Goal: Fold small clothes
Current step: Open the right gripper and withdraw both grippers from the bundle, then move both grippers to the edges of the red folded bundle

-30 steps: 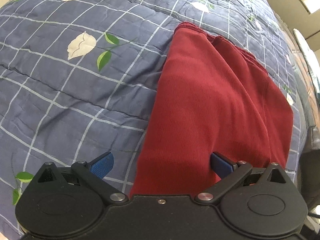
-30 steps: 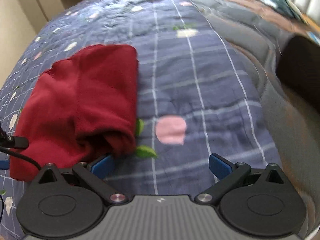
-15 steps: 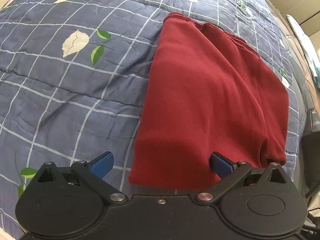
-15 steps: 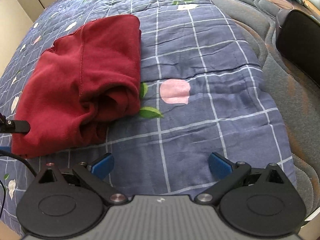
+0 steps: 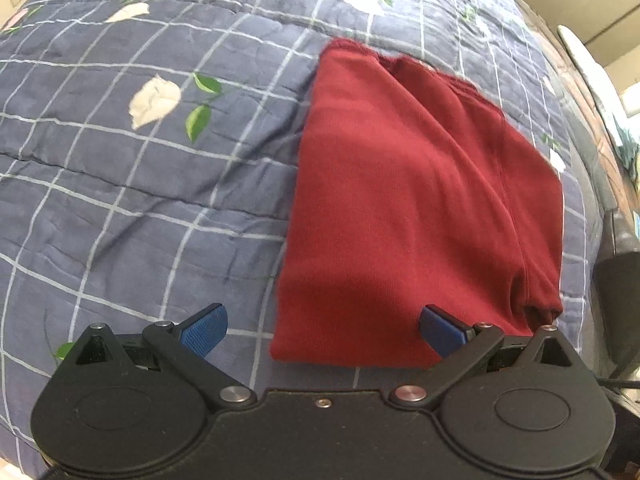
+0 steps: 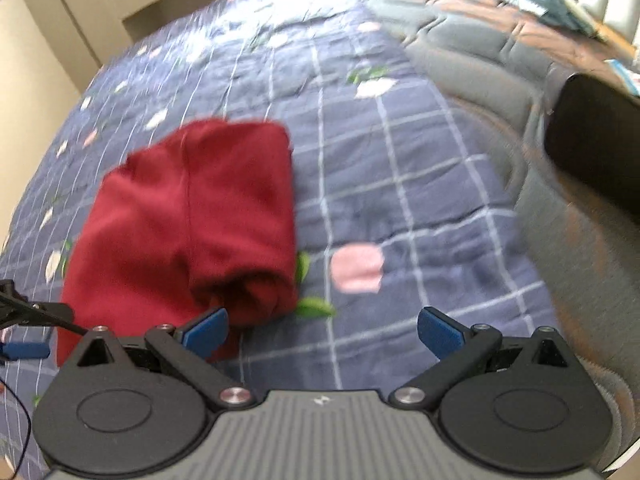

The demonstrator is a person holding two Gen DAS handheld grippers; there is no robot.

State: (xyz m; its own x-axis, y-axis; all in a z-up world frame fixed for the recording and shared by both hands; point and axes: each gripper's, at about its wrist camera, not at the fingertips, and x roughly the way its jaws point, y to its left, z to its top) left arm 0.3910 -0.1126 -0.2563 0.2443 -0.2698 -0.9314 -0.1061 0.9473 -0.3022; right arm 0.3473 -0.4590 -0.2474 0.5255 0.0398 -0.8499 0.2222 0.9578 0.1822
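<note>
A folded dark red garment (image 5: 420, 208) lies flat on the blue checked quilt (image 5: 120, 200). My left gripper (image 5: 322, 330) is open and empty, hovering at the garment's near edge, its right finger over the cloth. In the right wrist view the same garment (image 6: 192, 216) lies to the left, its near right end bunched. My right gripper (image 6: 322, 330) is open and empty, its left fingertip (image 6: 206, 328) just in front of the bunched end. The left gripper's tip (image 6: 24, 350) shows at the far left edge.
The quilt (image 6: 400, 184) has flower and leaf prints. A grey-brown padded cover (image 6: 500, 52) lies beyond the quilt's right side. A black object (image 6: 596, 136) sits at the right edge, and also shows in the left wrist view (image 5: 620, 300).
Both grippers have drawn back from the garment and stay open. The right wrist view first backed away, then swung closer to the bunched end again, with blur.
</note>
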